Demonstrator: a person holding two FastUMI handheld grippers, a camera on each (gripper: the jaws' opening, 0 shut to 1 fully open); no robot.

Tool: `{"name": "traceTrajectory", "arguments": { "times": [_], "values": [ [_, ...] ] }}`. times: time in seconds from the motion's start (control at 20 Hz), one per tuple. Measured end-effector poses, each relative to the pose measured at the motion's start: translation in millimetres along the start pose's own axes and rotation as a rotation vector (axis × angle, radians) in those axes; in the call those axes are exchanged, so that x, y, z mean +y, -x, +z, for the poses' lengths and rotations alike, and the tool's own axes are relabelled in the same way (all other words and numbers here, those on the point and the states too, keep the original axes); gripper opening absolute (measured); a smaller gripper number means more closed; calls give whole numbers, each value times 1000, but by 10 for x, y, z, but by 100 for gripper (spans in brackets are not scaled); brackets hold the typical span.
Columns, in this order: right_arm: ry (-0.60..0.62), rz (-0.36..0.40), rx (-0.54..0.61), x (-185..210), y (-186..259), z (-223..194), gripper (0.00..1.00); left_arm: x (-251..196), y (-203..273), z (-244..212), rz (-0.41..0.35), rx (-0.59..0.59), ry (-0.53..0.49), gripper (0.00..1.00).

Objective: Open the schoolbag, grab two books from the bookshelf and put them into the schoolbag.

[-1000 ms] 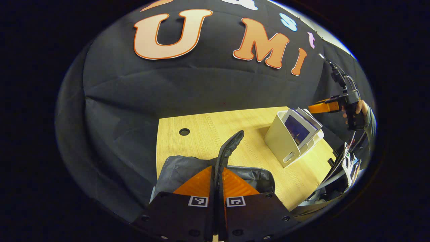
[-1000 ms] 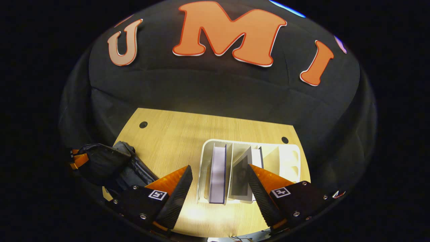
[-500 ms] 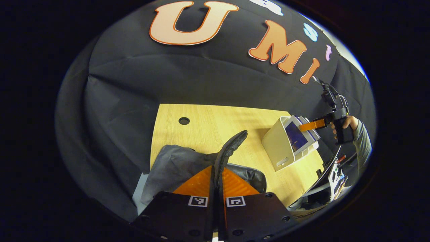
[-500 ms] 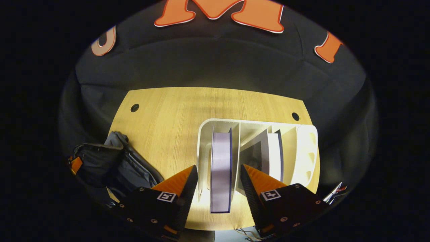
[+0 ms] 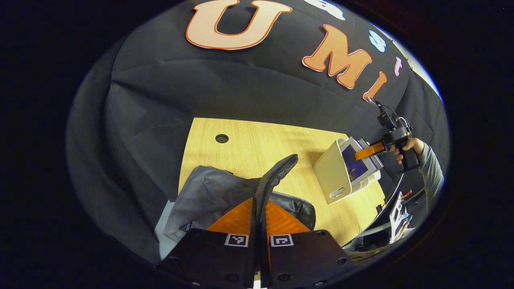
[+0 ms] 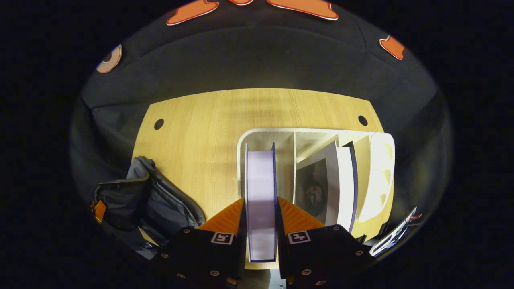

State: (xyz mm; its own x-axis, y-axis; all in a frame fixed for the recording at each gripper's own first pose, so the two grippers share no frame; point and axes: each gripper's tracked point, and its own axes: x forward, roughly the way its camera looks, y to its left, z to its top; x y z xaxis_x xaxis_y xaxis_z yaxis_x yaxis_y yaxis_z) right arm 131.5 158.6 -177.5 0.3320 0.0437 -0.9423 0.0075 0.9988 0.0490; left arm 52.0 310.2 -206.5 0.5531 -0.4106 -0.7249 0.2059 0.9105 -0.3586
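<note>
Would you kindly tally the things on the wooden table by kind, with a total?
Books: 2, a thick blue-edged book between the right gripper jaws and a leaning white-paged book
White plastic bookshelves: 1
Dark grey fabric schoolbags: 1
Total: 4

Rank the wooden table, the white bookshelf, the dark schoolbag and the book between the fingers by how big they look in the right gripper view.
1. wooden table
2. white bookshelf
3. dark schoolbag
4. book between the right gripper fingers

The book sits nearest the camera, so it looks bigger than it is; bookshelf against schoolbag is close.
</note>
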Motion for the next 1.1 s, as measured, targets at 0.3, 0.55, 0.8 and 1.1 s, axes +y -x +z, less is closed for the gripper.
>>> {"name": "traceTrajectory", "arguments": {
  "times": [0.3,0.55,0.8,1.1],
  "values": [
    [-98,101,-99,-187,645,56,33,-68,-11,-5,10,3,-7,6],
    [-173,146,-176,-461,1064,20,33,-71,16,-52,19,24,-19,6],
    [-197,185,-245,-571,1329,-71,33,-149,21,-44,23,34,-34,6],
    [-241,247,-330,-478,1481,-389,33,-199,-3,-112,41,44,-40,6]
  ]
}}
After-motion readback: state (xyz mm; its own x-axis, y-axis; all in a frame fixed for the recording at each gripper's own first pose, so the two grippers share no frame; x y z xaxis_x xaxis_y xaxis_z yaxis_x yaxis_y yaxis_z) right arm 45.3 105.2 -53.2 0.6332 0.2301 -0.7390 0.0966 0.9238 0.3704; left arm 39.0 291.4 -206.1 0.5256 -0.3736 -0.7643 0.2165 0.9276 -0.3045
